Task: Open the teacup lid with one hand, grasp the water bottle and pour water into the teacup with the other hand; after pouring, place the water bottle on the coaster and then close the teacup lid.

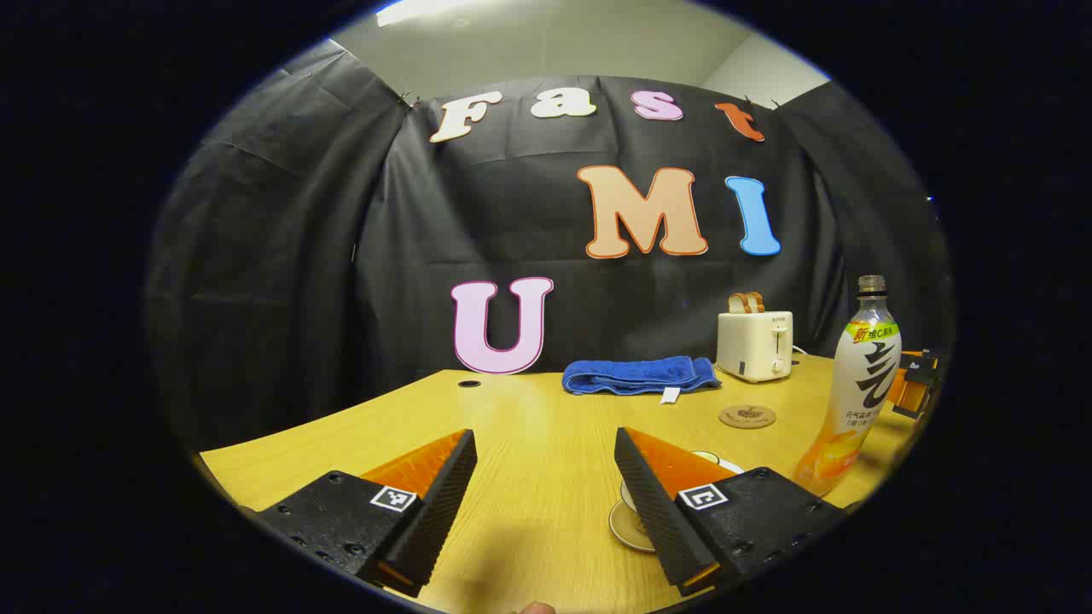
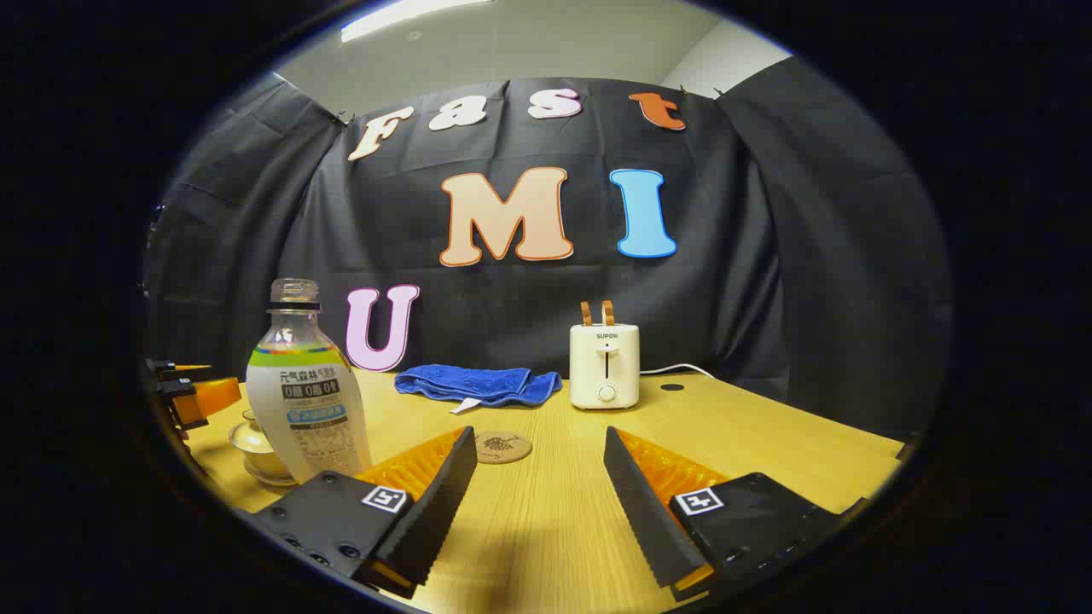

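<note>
We hold both hand-held grippers wide and empty above the desk (image 2: 768, 443). The left hand-held gripper (image 1: 546, 477) is nearer the lidded teacup (image 1: 636, 503), just right of it; the upright bottle (image 2: 307, 401) stands left of the right hand-held gripper (image 2: 539, 477), the coaster (image 2: 502, 446) farther off.

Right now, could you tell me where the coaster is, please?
The round coaster lies bare on the wooden table, in front of the blue towel and the toaster, right of the water bottle.
</note>
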Demonstrator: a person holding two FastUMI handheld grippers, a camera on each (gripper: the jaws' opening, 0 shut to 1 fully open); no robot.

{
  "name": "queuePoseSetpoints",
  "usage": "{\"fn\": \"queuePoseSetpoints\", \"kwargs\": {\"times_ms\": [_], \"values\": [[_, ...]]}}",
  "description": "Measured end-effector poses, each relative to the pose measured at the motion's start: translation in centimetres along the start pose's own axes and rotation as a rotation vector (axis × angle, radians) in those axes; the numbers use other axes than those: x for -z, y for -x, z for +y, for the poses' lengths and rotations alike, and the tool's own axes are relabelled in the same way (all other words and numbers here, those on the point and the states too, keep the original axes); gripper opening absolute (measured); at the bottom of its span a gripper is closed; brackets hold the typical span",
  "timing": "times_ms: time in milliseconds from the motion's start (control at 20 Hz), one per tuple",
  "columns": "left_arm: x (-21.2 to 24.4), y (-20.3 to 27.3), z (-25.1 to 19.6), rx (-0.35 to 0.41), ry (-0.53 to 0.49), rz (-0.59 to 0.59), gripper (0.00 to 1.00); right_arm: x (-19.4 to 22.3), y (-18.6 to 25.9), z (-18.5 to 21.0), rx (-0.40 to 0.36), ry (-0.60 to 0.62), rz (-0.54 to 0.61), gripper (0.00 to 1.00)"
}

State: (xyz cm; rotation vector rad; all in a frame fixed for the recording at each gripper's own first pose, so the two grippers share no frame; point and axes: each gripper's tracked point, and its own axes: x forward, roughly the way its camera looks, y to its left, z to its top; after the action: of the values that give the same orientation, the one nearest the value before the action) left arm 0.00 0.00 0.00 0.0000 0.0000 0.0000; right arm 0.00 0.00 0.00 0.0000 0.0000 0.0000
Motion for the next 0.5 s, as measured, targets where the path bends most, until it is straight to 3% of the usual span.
{"fn": "queuePoseSetpoints", "kwargs": {"times_ms": [500], "values": [[0.02, -0.03, -0.43, 0.02, 0.006, -0.002, 0.95, 0.02, 0.04, 0.15, -0.007, 0.0, -0.001, 0.97]]}}
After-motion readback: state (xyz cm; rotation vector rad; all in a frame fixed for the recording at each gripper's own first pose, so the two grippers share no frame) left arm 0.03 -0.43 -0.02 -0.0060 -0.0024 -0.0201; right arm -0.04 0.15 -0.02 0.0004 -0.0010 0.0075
